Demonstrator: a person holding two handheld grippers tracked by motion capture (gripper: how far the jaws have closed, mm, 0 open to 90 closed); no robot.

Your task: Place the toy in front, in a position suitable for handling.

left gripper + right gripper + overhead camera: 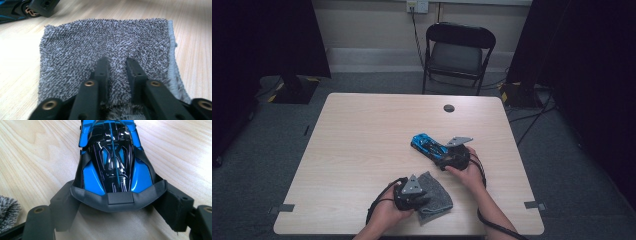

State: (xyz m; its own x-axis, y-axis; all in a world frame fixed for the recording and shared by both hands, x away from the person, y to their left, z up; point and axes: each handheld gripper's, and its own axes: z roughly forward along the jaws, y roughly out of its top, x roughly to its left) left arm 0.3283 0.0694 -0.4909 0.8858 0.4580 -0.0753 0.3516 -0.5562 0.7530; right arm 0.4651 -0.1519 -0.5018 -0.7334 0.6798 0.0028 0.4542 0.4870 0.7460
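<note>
Overhead, I see a grey terry cloth (pixel 435 197) near the table's (pixel 362 150) front edge under my left gripper (pixel 413 196). Along those jaws, a fold of cloth (pixel 110 50) is pinched tight. My right gripper (pixel 117 202) clamps the glossy blue-black toy car's (pixel 113 160) rear.

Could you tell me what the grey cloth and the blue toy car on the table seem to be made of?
The grey cloth looks like terry or microfibre fabric: a fuzzy, speckled looped pile with a stitched hem. The toy car appears to be hard moulded plastic, glossy blue and black with sharp highlights, though painted metal cannot be ruled out.
</note>
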